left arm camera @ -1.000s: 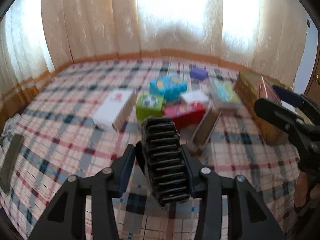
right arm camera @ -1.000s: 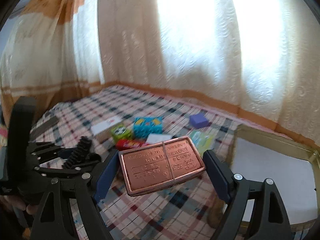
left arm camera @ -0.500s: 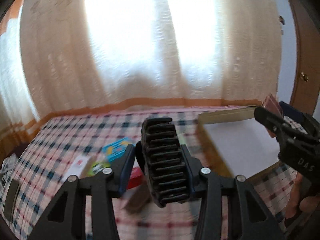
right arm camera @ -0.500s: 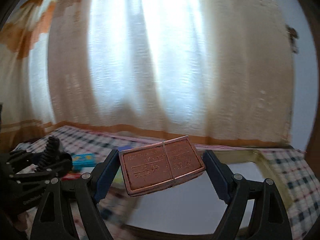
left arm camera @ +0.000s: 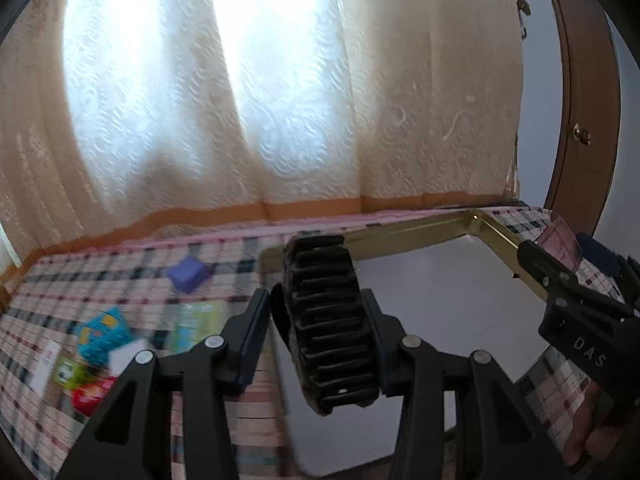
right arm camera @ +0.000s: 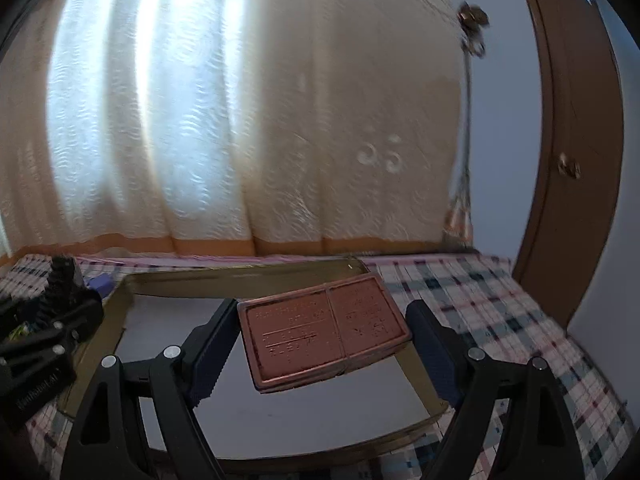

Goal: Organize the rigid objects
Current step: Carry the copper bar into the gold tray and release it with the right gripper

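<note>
Two grippers: the left gripper [left arm camera: 322, 330] holds one black ribbed block [left arm camera: 328, 320], the right gripper [right arm camera: 320, 340] one copper-coloured embossed tin [right arm camera: 324, 330]. One gold-rimmed tray [left arm camera: 420, 232] lies on the bed. At nine o'clock of the tray: one purple cube [left arm camera: 188, 274] and about six blurred coloured boxes [left arm camera: 104, 332].
</note>
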Demonstrator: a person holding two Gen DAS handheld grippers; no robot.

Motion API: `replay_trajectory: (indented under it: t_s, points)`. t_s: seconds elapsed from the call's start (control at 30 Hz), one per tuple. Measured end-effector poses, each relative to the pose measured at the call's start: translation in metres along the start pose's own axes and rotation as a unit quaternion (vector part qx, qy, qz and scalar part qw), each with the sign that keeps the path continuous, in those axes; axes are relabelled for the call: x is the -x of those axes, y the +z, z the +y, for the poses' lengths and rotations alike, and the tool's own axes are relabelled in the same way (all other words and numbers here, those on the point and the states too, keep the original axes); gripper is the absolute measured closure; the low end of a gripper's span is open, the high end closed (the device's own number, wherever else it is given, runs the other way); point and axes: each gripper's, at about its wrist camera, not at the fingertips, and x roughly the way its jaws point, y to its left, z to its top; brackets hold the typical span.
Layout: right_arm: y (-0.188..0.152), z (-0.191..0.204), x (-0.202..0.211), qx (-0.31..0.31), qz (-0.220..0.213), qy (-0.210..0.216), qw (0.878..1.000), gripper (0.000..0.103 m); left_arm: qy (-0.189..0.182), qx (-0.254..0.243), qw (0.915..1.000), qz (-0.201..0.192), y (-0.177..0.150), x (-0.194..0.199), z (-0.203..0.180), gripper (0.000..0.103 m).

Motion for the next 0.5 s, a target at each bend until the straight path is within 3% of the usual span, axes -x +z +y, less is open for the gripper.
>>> replay_trajectory:
  t_s: [0.17,0.3,0.5]
  points:
    - [-0.006,0.001,-0.010,0.015,0.023,-0.042,0.999,0.017,0.000,-0.013,0.9999,0.003,-0.007,-0.011,-0.014,0.059]
    - [-0.009,0.003,-0.022,0.008,0.048,-0.040,0.998,0.017,0.002,-0.031,0.9995,0.004,-0.013,-0.018,-0.022,0.059]
    - [-0.010,0.003,-0.024,0.009,0.051,-0.041,0.998,0.017,0.004,-0.043,0.9990,0.007,-0.016,-0.022,-0.025,0.059]
